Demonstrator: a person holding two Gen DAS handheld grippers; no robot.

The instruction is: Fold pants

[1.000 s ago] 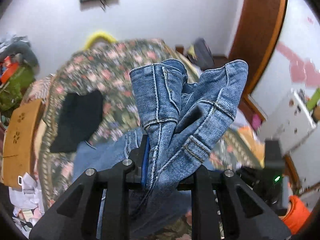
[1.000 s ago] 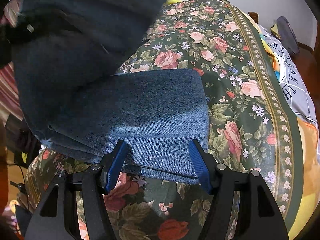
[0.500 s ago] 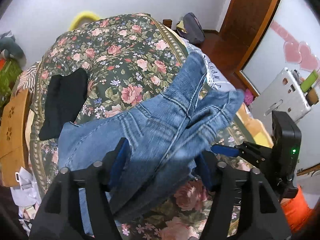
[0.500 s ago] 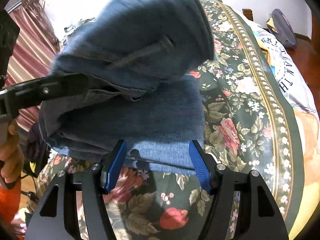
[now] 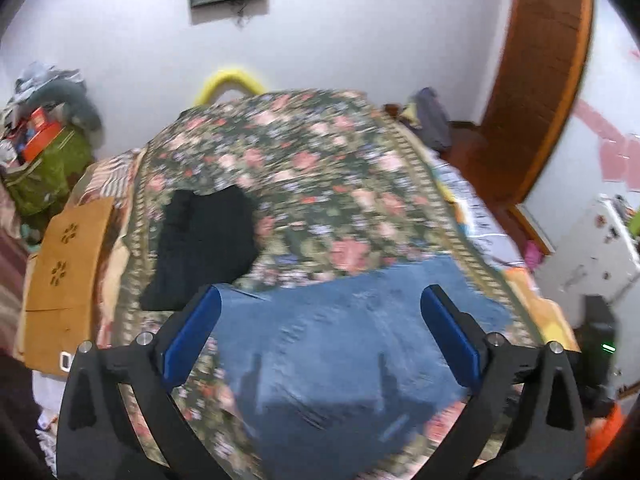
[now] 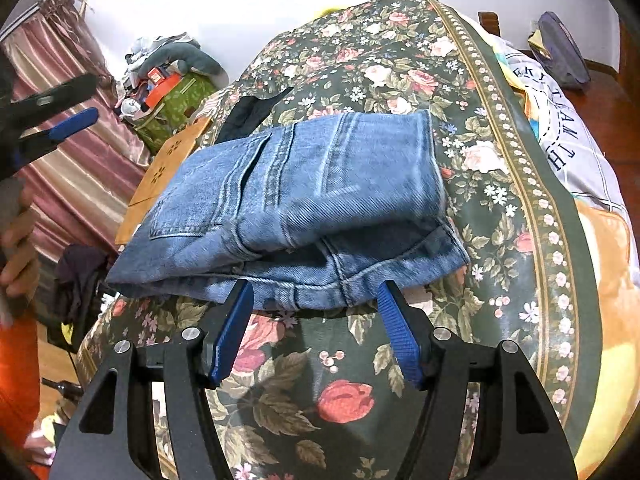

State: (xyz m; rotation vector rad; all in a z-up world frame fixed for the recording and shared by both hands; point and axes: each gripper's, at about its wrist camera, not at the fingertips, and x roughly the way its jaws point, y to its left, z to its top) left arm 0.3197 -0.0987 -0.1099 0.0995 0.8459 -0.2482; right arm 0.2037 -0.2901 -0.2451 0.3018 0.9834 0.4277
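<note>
Denim pants (image 6: 296, 208) lie folded on bed (image 6: 500, 128), blurred in left view; left tool (image 5: 320, 336) and right tool (image 6: 316, 332) spread wide, holding nothing.

Left tool (image 5: 320, 336) jaws wide apart; right tool (image 6: 316, 330) likewise, empty.

Black tool (image 6: 316, 334), blue pads (image 6: 396, 336)

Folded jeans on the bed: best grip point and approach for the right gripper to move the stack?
Probably the near edge of the folded jeans, at the waistband seam right ahead of the open right gripper. Come in low along the floral bedspread, one finger sliding under, one over, so all layers are pinched. The right-hand end gapes open; gripping there may unfold it.
</note>
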